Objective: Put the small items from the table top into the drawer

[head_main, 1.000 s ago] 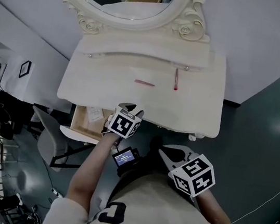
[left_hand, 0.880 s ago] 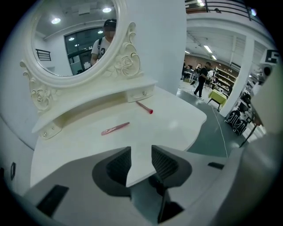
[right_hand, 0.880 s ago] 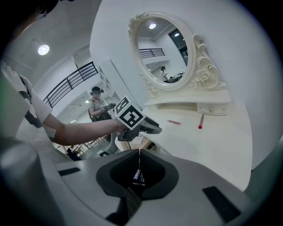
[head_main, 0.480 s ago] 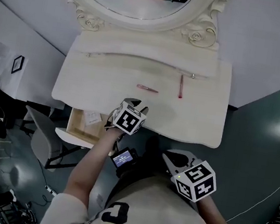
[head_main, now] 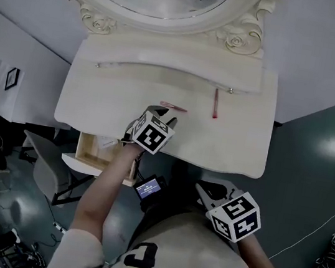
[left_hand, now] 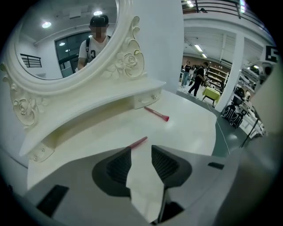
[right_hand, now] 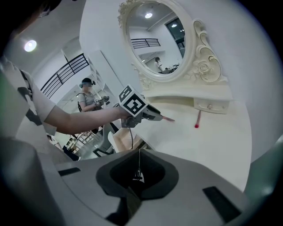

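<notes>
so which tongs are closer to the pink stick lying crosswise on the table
Left. The left tongs hover just short of the crosswise pink stick, open toward it. The right tongs are off the front edge of the table, well away from the stick.

No words or numbers could be read. The left cube (head_main: 150, 135) and right cube (head_main: 234, 217) carried only black-and-white square patterns. A white mark on the shirt (head_main: 136, 254) resembled a letter C, though not surely. The small screen (head_main: 148, 187) glowed blue, its contents too small to read.
</notes>
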Tool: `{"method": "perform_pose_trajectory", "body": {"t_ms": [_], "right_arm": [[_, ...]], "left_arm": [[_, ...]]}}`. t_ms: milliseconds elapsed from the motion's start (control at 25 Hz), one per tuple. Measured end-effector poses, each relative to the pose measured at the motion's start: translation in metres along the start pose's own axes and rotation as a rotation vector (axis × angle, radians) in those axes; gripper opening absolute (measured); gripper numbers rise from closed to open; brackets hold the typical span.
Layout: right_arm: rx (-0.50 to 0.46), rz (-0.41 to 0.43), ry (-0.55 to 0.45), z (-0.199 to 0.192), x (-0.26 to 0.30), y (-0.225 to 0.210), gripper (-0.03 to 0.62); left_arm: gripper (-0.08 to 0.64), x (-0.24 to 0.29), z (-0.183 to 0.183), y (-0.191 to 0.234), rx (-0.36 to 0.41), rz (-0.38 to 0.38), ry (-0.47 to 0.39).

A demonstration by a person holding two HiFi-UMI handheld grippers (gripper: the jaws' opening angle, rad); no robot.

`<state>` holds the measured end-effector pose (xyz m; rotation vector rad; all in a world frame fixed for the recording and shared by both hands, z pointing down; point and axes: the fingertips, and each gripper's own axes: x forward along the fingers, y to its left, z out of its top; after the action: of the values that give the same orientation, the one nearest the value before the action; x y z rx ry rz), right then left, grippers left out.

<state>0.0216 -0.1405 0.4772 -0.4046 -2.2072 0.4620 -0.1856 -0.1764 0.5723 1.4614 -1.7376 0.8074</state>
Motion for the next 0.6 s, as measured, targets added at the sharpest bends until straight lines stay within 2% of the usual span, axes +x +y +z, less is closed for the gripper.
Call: {"method": "perform_pose_trajectory", "body": {"t_ms": [600], "right_arm": [[0.047, -0.027, 0.021, -0.005, 0.000, -0.014, 0.028]], "left_arm": [[0.189, 0.024, 0.015, 0.016, 0.185, -0.063, 0.061]]}}
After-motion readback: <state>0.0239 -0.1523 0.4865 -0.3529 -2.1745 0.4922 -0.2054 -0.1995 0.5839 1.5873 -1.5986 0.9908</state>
